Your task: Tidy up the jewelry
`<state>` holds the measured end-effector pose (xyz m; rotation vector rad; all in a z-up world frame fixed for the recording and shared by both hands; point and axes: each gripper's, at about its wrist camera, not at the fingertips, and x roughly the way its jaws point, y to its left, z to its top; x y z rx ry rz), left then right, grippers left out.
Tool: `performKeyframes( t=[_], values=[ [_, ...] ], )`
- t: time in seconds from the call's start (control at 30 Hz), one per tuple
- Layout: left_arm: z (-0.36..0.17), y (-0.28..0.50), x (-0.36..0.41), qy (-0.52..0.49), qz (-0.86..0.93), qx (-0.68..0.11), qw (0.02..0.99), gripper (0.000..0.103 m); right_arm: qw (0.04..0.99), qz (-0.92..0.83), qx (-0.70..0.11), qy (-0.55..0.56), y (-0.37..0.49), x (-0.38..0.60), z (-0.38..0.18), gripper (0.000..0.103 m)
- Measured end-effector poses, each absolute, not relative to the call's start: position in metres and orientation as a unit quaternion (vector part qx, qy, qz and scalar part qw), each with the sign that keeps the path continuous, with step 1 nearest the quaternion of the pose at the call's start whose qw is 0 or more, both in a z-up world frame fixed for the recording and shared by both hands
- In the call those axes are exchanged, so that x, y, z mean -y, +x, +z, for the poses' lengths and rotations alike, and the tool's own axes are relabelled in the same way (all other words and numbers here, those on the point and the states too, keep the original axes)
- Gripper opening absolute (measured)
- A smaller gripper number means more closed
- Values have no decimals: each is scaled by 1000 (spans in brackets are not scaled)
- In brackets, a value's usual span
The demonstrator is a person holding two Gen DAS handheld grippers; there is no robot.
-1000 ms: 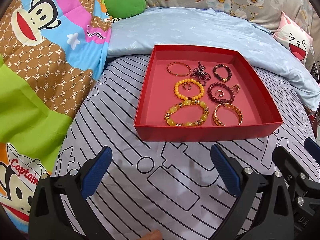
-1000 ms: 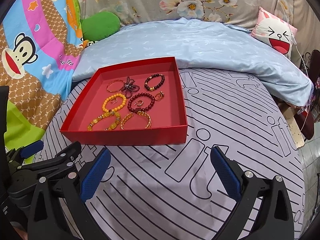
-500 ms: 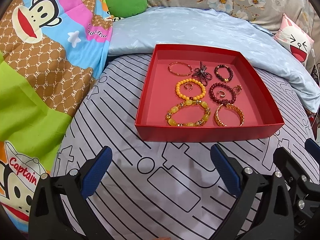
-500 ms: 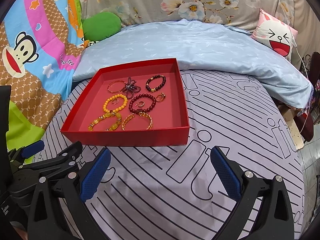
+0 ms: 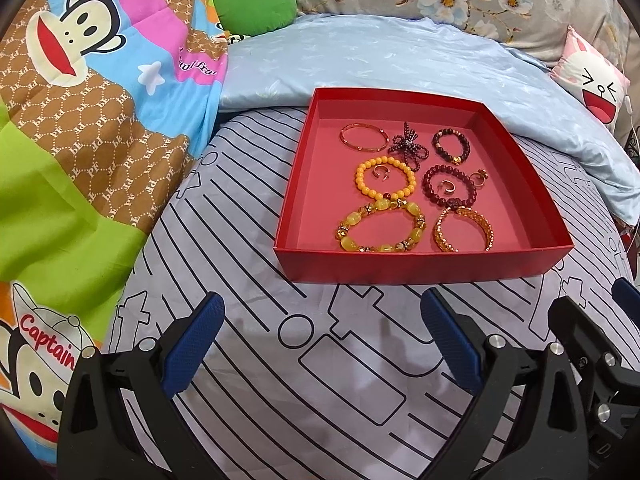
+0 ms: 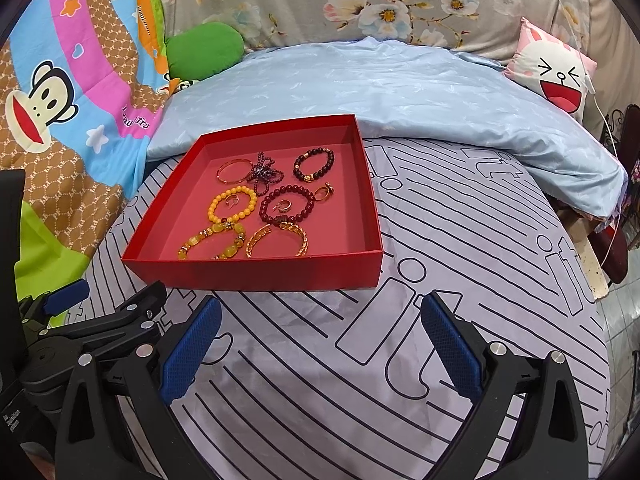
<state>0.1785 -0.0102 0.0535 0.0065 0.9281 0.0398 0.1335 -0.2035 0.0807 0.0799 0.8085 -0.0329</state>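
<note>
**Jewelry laid out in red tray, both tools spread and empty**

Red tray [image 5: 424,268] resting flat on the striped grey sheet [image 5: 320,380], low walls all round, top open. Inside, laid in rough rows, probably so each piece stays separate and easy to pick: thin gold bangle [image 5: 364,138] at far left, dark beaded bow piece [image 5: 408,149] beside it, dark bead bracelet [image 5: 451,146] at far right; orange bead bracelet [image 5: 385,180] and maroon bead bracelet [image 5: 450,190] in the middle row, a small ring inside each; chunky yellow stone bracelet [image 5: 380,226] and gold cuff [image 5: 463,230] nearest, close to the near wall. Another small ring [image 5: 479,178] just right of the maroon loop.

Left gripper [image 5: 320,344] hovering over the sheet near the tray's near wall, jaws spread wide, gripping nothing. Right gripper [image 6: 320,344] likewise spread and empty, just beside its partner.

Bare floor along the tray's left and right inner sides for setting pieces down. Plenty of open sheet to the right; blue quilt [image 6: 380,92] crowding the far wall, cartoon blanket [image 5: 80,140] bunched at left. Near wall likely the one edge to clear when reaching in.
</note>
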Motion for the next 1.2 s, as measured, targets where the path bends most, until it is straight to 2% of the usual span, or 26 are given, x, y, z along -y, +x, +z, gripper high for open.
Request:
performKeyframes(
  t=[1.2],
  values=[
    [55,178,12,5,24,-444,896,94,918,-17,-394,39,134,205,79,96]
  ],
)
